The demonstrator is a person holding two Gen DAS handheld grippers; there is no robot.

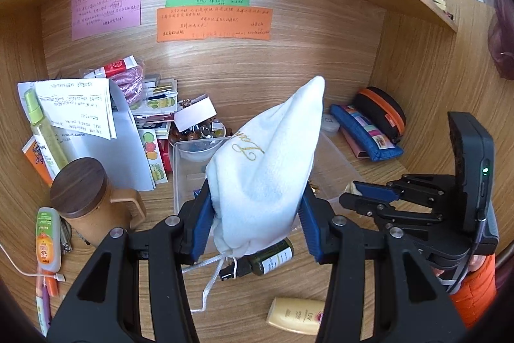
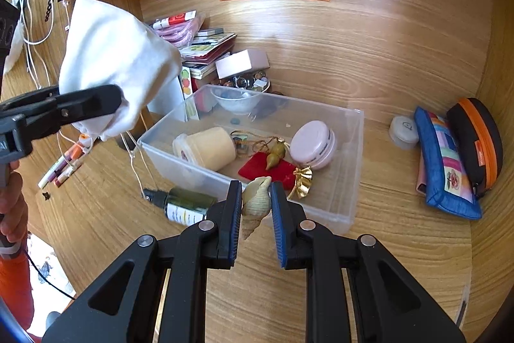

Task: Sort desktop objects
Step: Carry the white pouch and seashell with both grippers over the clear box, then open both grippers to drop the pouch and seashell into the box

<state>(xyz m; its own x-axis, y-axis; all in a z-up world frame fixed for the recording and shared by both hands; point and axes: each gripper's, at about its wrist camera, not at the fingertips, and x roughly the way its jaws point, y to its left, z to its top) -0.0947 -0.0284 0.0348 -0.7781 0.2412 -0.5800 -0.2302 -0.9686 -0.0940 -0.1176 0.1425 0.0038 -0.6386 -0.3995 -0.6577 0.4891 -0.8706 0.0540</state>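
- Left tongs (image 1: 257, 214) clamp a white pouch (image 1: 270, 150), held up above the surface (image 1: 369, 169), its cord dangling.
- Right tongs (image 2: 256, 211) pinch a pale shell (image 2: 255, 201) just over the near wall of the clear box (image 2: 340, 201).
- A dark bottle (image 2: 183, 204) lies beside the box.

White pouch (image 1: 266, 156) hides most of the clear box (image 1: 181, 169) in the left wrist view. Handwriting on the wall notes (image 1: 213, 23) is too small to read. Sunscreen tube (image 1: 297, 315) is partly covered by the gripper frame; bottle (image 2: 189, 206) label is illegible.
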